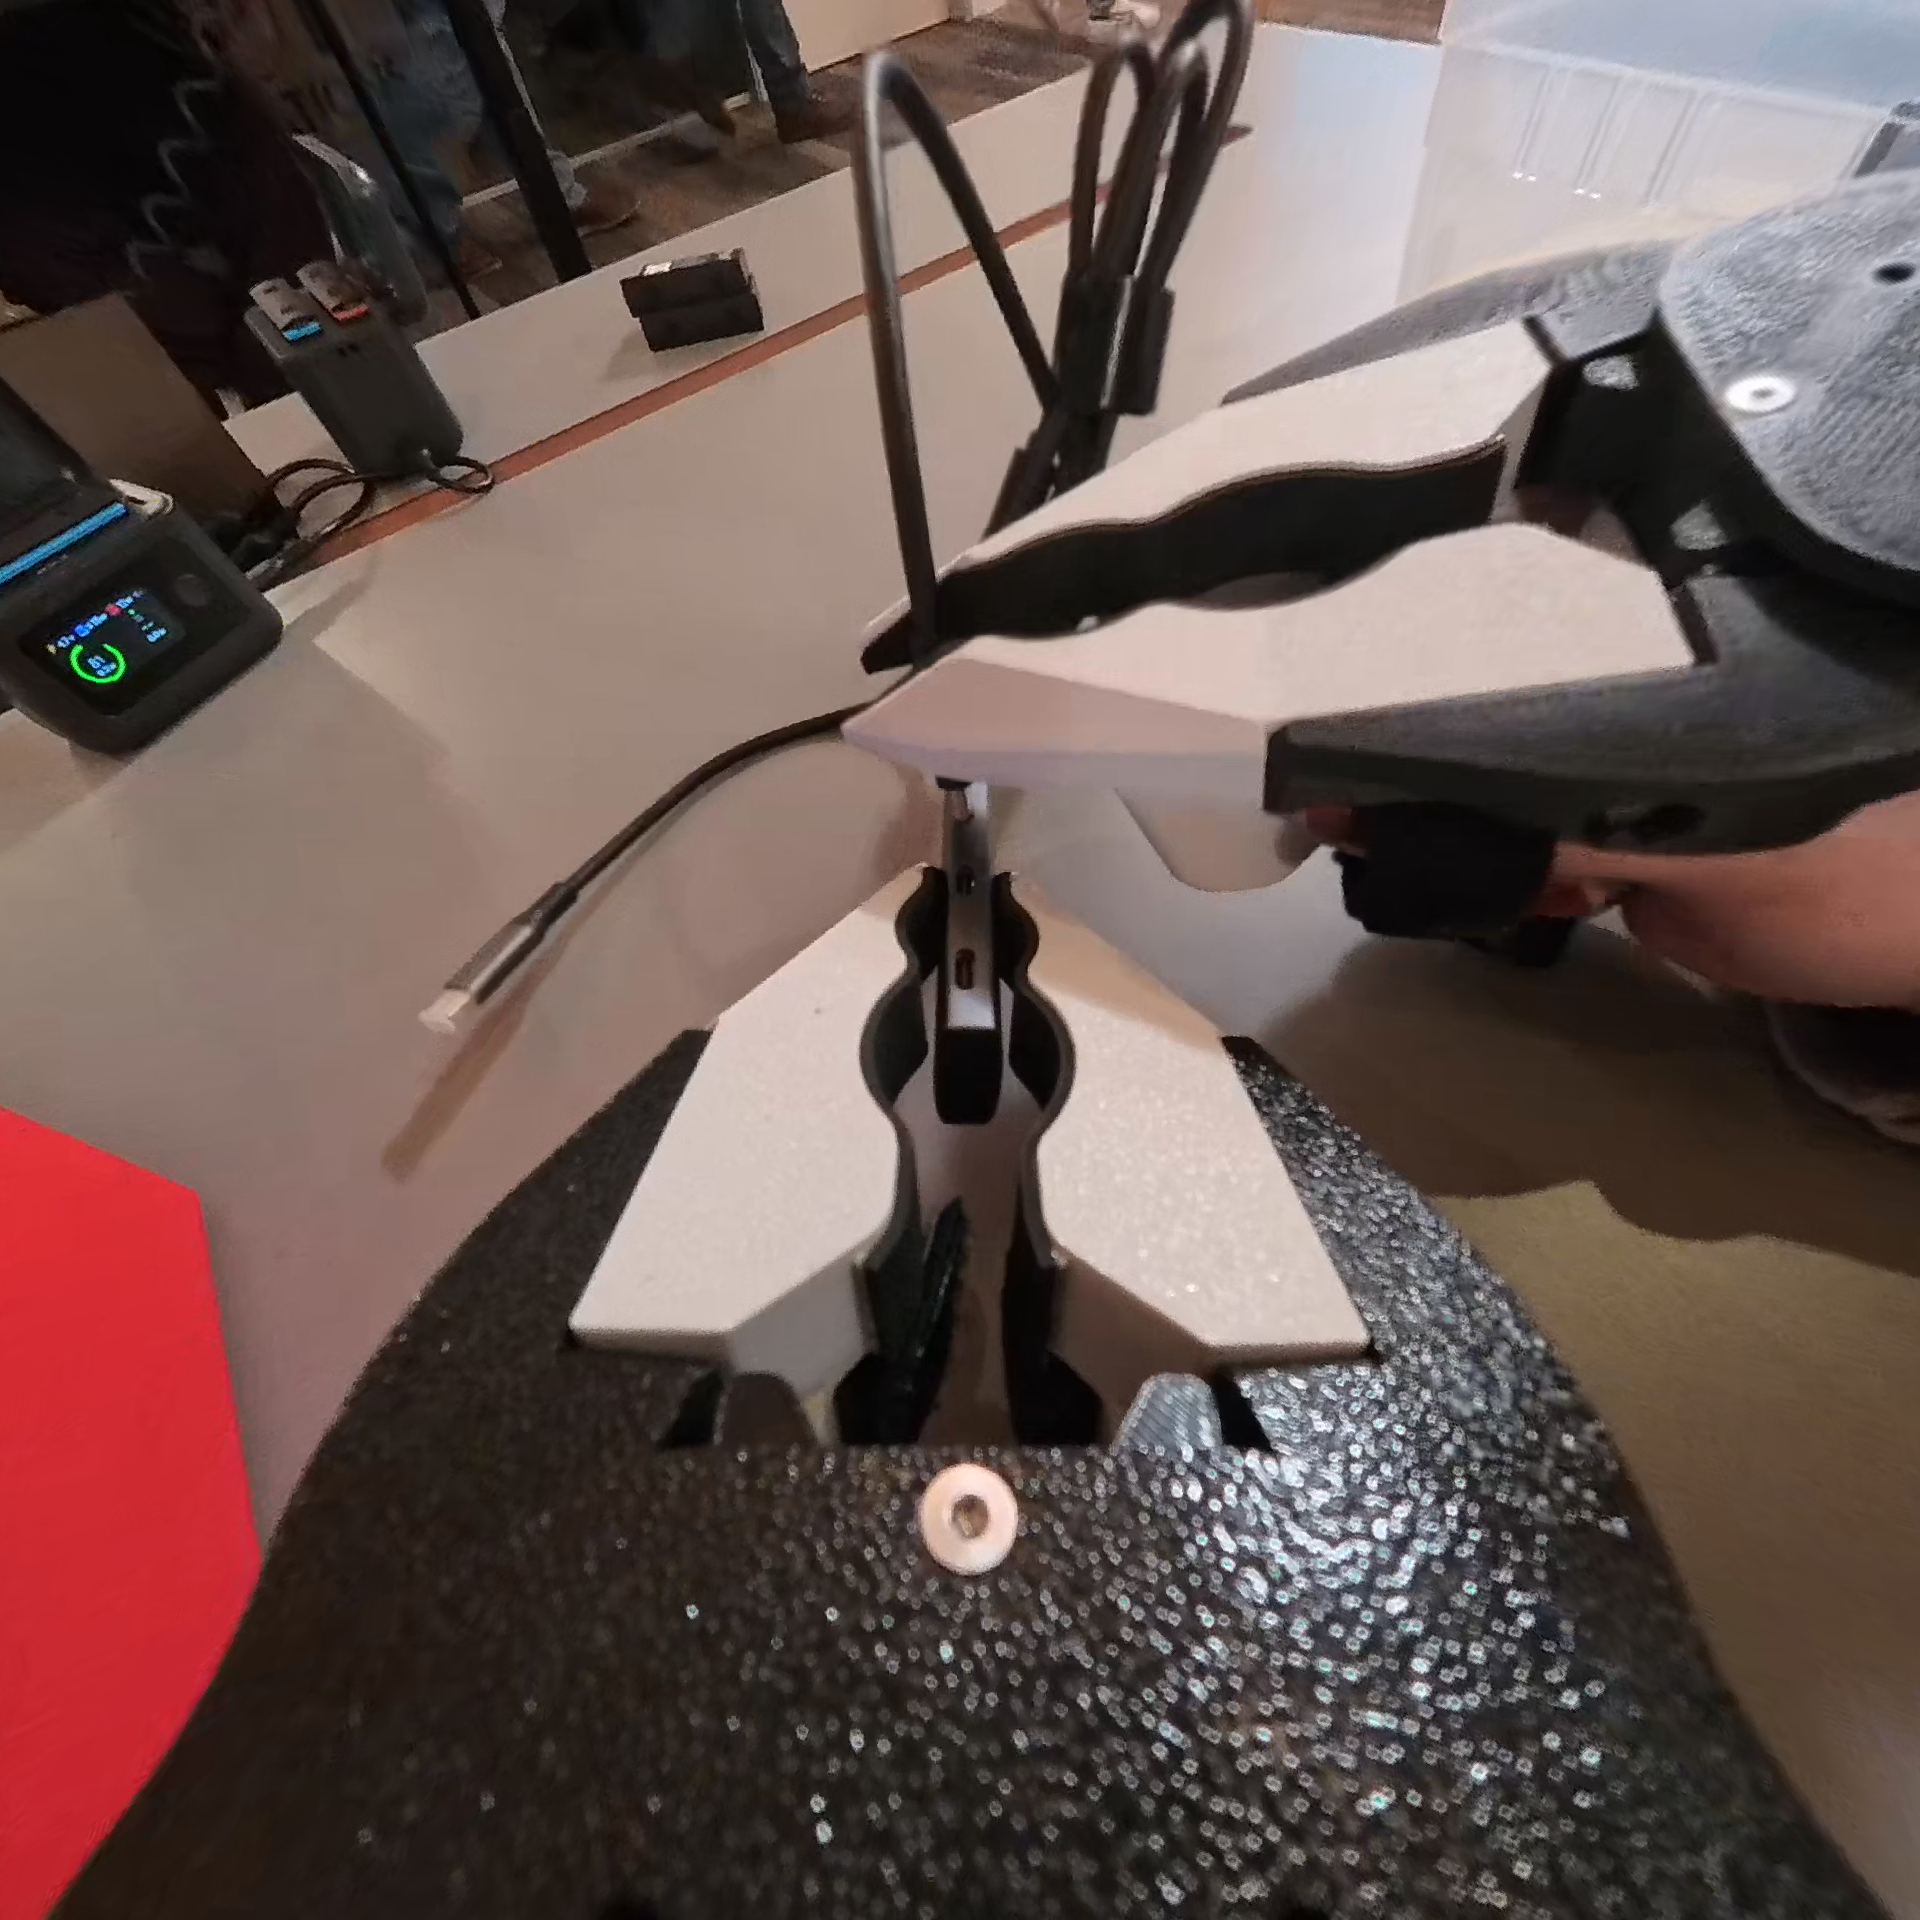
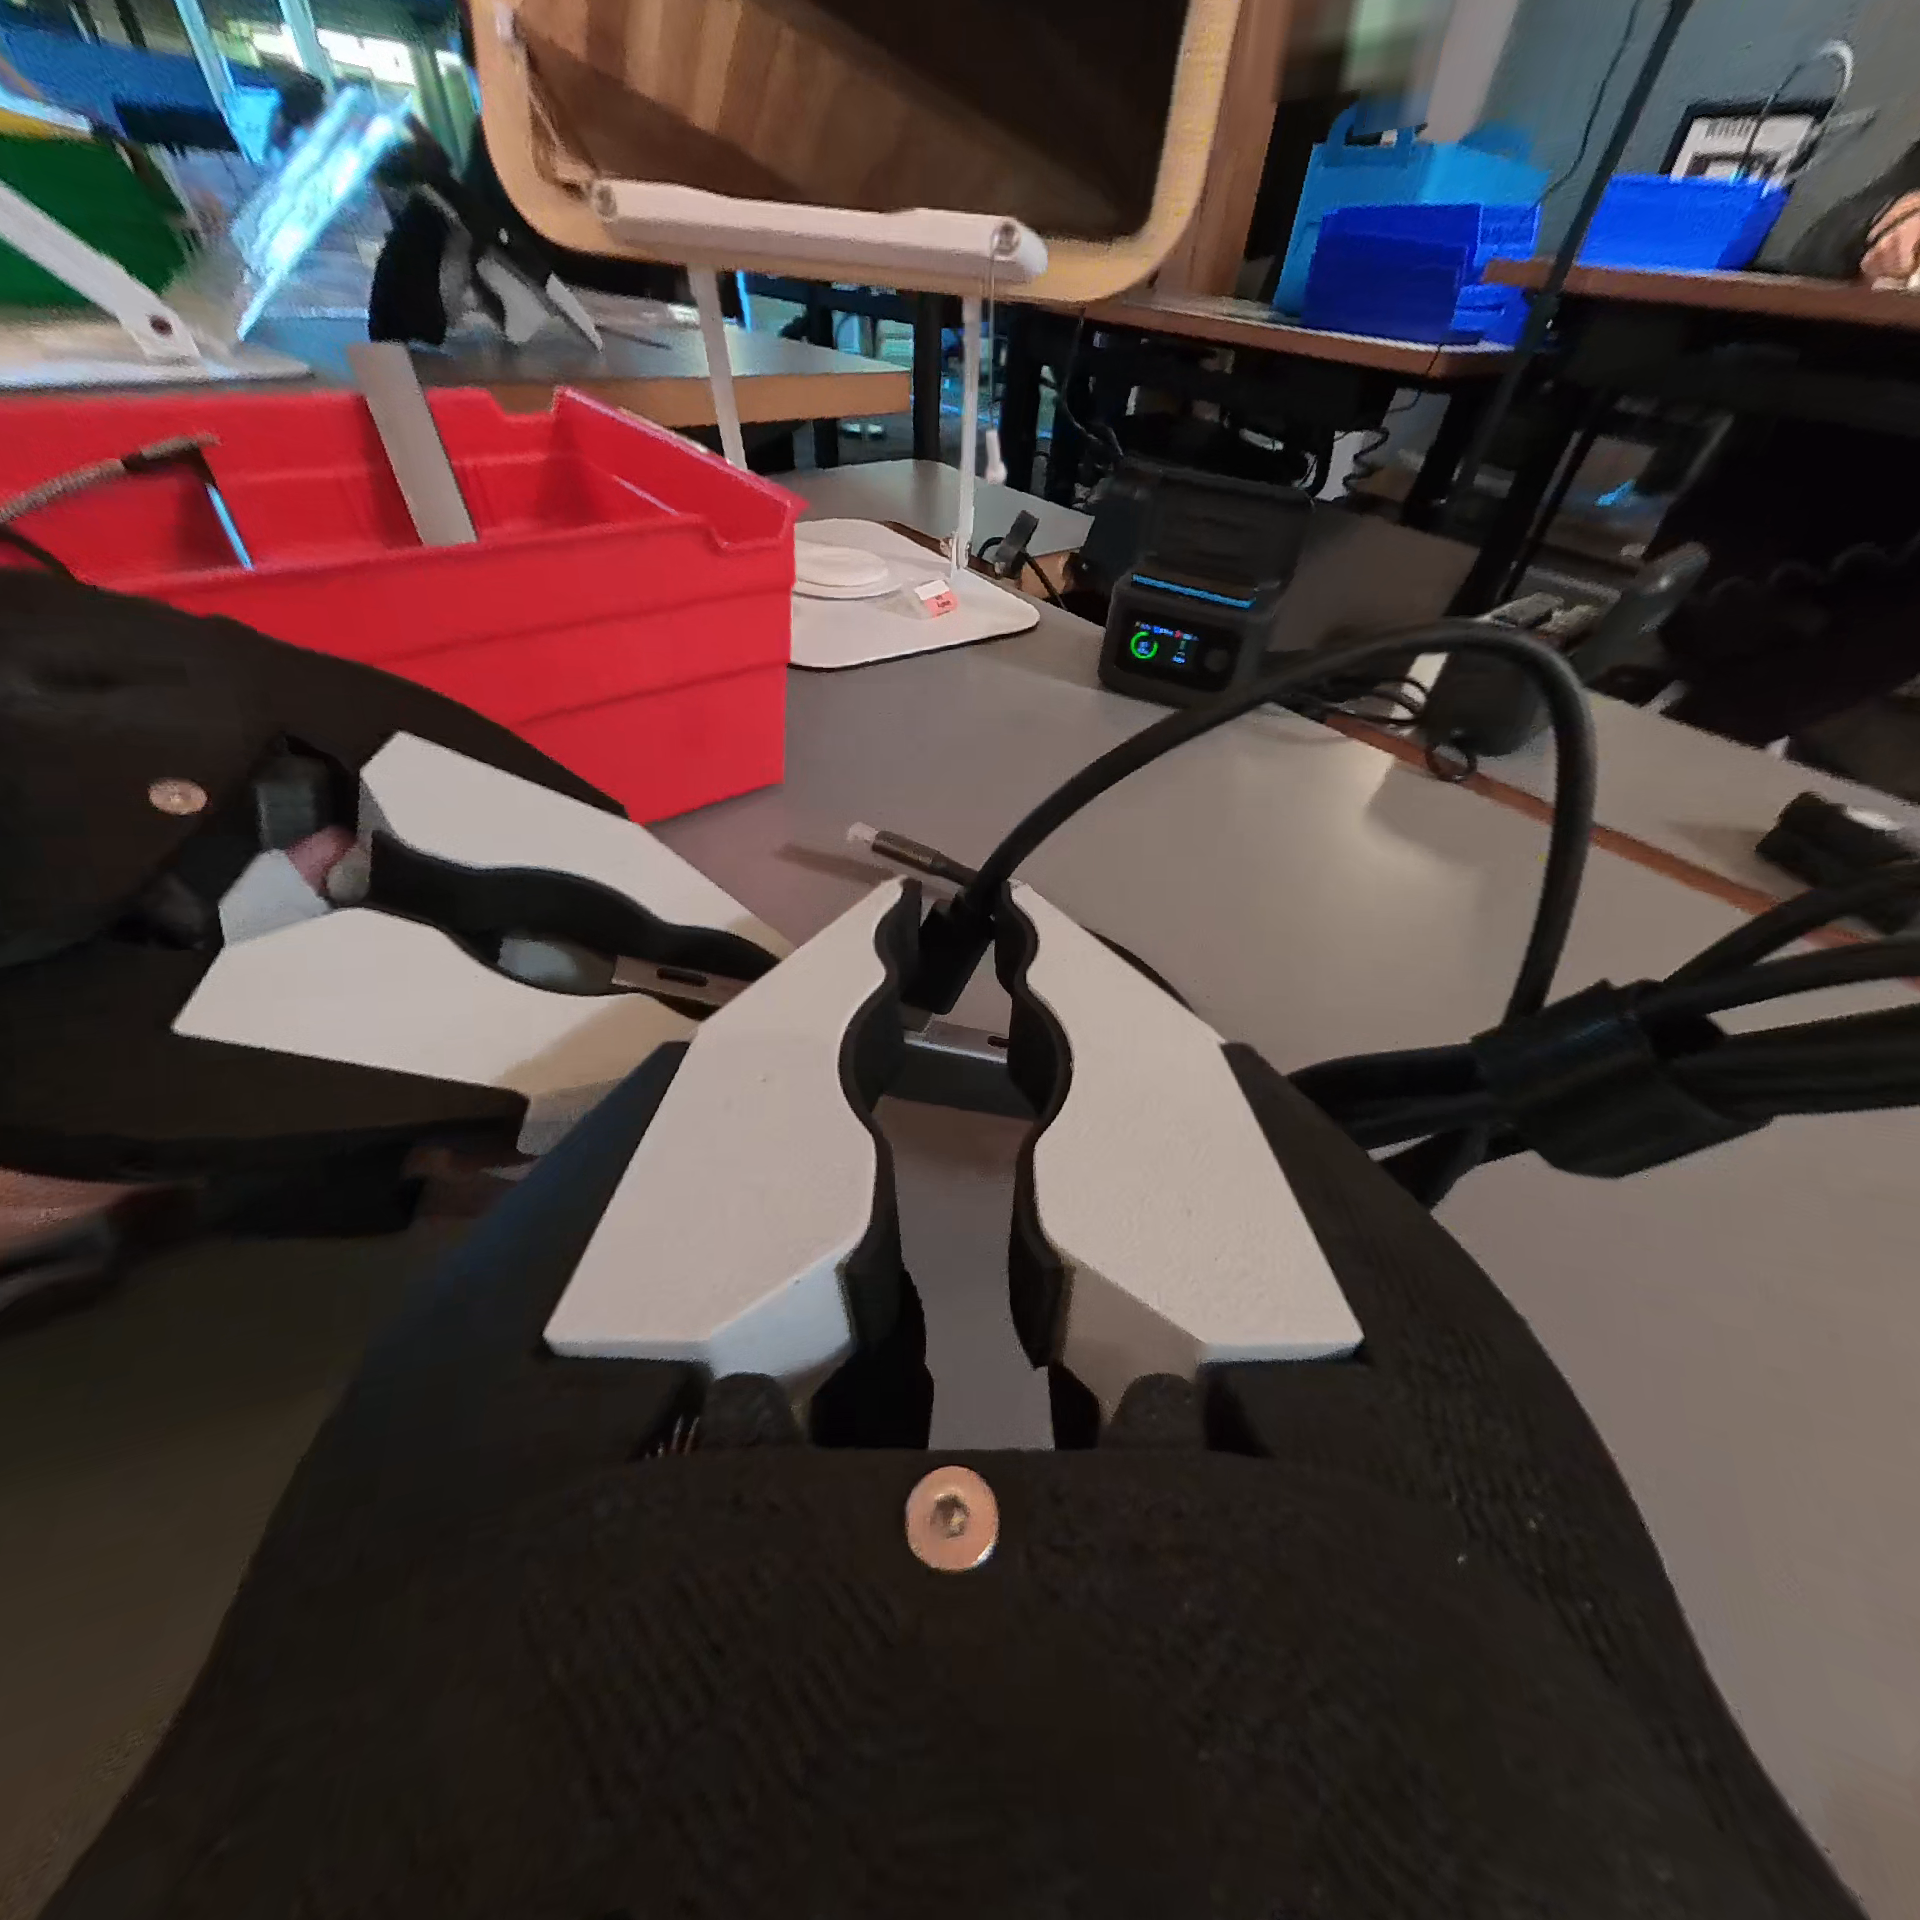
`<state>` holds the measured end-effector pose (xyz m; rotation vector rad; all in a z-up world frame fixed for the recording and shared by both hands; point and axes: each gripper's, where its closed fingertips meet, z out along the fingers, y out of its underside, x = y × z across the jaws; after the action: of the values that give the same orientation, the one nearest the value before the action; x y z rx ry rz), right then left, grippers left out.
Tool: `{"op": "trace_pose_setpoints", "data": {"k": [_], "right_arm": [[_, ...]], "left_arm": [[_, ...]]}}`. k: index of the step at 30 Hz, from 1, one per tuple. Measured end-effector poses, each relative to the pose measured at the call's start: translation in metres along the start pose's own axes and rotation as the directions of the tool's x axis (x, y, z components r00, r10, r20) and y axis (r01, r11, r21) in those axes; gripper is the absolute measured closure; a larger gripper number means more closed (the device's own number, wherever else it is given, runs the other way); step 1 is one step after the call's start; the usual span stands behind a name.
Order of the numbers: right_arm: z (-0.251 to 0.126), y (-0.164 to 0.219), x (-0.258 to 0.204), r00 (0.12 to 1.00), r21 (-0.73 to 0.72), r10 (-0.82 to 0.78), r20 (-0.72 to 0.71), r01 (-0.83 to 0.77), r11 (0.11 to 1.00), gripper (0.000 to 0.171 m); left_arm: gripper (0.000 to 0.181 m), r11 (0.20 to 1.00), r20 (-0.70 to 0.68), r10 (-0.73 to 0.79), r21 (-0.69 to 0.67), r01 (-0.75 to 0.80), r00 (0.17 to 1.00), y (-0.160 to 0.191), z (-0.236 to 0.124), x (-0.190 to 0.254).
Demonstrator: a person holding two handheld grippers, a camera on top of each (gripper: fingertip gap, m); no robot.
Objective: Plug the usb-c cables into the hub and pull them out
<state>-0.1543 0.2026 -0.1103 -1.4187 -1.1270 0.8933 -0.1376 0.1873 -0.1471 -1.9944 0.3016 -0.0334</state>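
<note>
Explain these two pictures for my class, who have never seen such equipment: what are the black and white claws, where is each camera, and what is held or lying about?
Each claw is a hand-held two-finger gripper with a camera looking along its fingers.

Left camera view: the left gripper is clamped on a slim grey hub, held on edge. The right gripper comes in from the right, gripping a black cable just above the hub's far end.

Right camera view: the right gripper pinches that cable's black plug at the hub.

On the grey table lie a loose silver-tipped cable, a red bin and a small charger with a lit screen.
</note>
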Motion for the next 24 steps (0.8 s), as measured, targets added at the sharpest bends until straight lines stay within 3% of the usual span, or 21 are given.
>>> {"op": "trace_pose_setpoints", "data": {"k": [5, 14, 19, 24], "right_arm": [[-0.001, 0.001, -0.003, 0.999, -0.01, -0.051, -0.009, 0.051, 0.999, 0.159], [0.001, 0.01, 0.003, 0.984, -0.067, 0.171, 0.052, -0.168, 0.984, 0.159], [0.001, 0.01, 0.001, 0.995, -0.07, 0.1, 0.018, -0.098, 0.993, 0.159], [0.0, 0.012, -0.003, 0.992, -0.099, -0.11, -0.067, 0.103, 0.99, 0.159]], "left_arm": [[0.174, 1.0, -0.007, -0.007, 0.0, 0.007, 1.0, 0.001, 0.0, 0.0], [0.174, 1.0, -0.02, -0.021, -0.016, 0.021, 1.0, 0.004, 0.003, 0.002], [0.174, 1.0, -0.023, -0.031, -0.006, 0.031, 0.999, 0.005, 0.003, 0.002], [0.174, 0.999, -0.026, -0.037, 0.0, 0.037, 0.999, 0.006, 0.004, 0.002]]}}
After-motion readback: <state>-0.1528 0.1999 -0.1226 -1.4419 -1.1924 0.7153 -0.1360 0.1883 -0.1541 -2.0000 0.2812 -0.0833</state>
